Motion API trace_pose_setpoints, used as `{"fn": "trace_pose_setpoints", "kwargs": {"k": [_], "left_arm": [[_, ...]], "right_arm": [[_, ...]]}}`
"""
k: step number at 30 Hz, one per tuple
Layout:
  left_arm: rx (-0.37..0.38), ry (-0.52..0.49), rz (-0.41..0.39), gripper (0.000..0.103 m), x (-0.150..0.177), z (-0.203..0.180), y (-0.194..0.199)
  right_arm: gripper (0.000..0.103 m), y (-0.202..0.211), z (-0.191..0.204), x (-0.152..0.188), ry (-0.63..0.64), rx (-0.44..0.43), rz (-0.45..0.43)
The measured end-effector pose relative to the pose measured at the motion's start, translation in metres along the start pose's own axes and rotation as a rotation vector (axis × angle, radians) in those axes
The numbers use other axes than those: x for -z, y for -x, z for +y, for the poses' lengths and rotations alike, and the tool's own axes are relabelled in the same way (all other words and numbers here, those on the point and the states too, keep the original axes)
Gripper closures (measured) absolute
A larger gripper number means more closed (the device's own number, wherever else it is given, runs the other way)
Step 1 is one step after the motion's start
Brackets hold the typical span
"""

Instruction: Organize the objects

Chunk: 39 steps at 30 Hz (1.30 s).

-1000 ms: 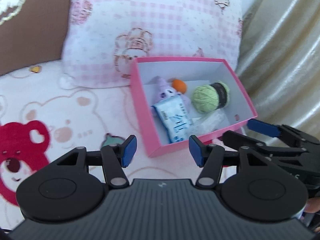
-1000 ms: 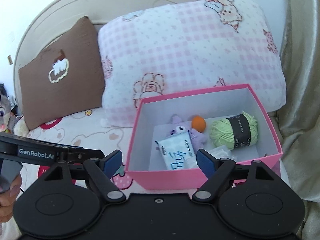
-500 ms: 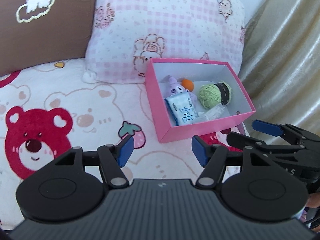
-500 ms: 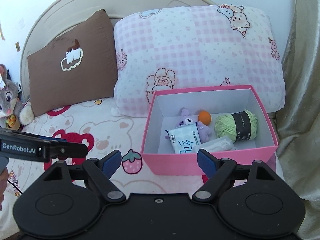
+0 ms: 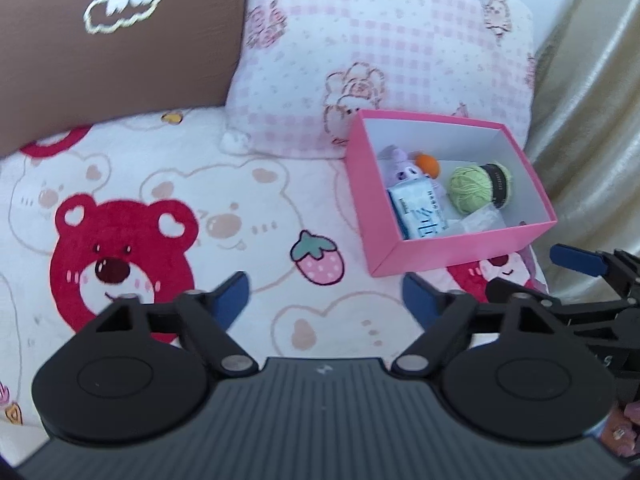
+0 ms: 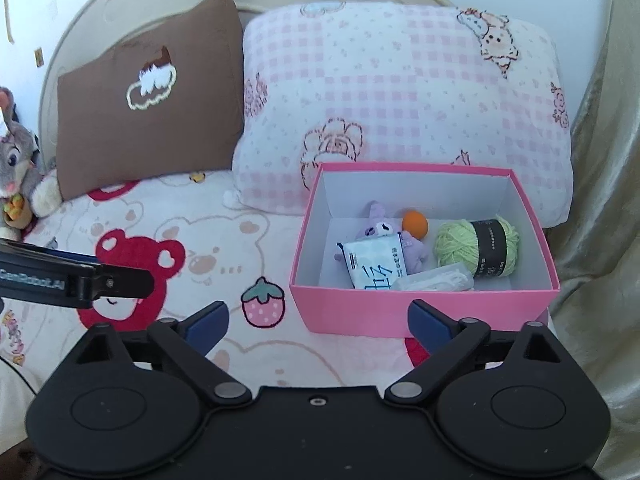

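A pink box [image 6: 352,312] [image 5: 460,250] stands on the bed by the pink pillow. It holds a green yarn ball [image 6: 476,246] [image 5: 476,188], an orange ball [image 6: 415,224] [image 5: 428,164], a purple plush toy [image 6: 380,228] [image 5: 400,164], a blue tissue pack [image 6: 374,266] [image 5: 418,214] and a clear plastic packet [image 6: 434,280]. My left gripper [image 5: 324,294] is open and empty above the blanket, left of the box. My right gripper [image 6: 318,322] is open and empty, just in front of the box.
A pink checked pillow [image 6: 400,100] and a brown pillow [image 6: 152,96] lean on the headboard. A grey plush rabbit [image 6: 18,168] sits at the far left. A beige curtain [image 6: 600,220] hangs right of the box. The blanket [image 5: 160,208] has bear prints.
Both grippers have pulled back from the box, so it looks smaller and more of the bed shows. Both stay open and empty.
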<state>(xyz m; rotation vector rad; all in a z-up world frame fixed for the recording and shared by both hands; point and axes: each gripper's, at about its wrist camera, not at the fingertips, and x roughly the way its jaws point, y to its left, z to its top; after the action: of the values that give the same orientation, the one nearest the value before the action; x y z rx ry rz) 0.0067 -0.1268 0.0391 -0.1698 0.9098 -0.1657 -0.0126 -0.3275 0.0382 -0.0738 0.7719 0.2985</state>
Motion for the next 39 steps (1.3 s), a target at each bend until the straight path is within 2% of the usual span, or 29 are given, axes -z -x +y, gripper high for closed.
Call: {"fn": "trace_pose_setpoints", "kwargs": {"k": [4,6,16,20,29,39], "left_arm": [[-0.065,0.014,0.031,0.010,0.002,0.005,-0.011],[-0.091,0.014,0.047,0.009,0.005,0.007,-0.015],[-0.095,0.021,0.090,0.002,0.011,0.020,-0.017],[-0.186,0.005,0.092,0.002,0.011,0.019,-0.019],[-0.143,0.024,0.172,0.001,0.014,0.029,-0.028],[-0.144,0.018,0.160,0.002,0.011,0.030,-0.016]], "right_arm": [[0.004,-0.011,0.010,0.000,0.052,0.086,0.018],[0.004,-0.013,0.013,0.001,0.057,0.103,0.026],[0.004,-0.020,0.011,0.000,-0.017,0.084,0.085],[0.004,-0.022,0.013,-0.001,-0.029,0.108,0.113],[0.004,-0.025,0.010,-0.002,-0.055,0.118,0.147],[0.004,-0.016,0.017,-0.001,-0.067,0.147,0.159]]}}
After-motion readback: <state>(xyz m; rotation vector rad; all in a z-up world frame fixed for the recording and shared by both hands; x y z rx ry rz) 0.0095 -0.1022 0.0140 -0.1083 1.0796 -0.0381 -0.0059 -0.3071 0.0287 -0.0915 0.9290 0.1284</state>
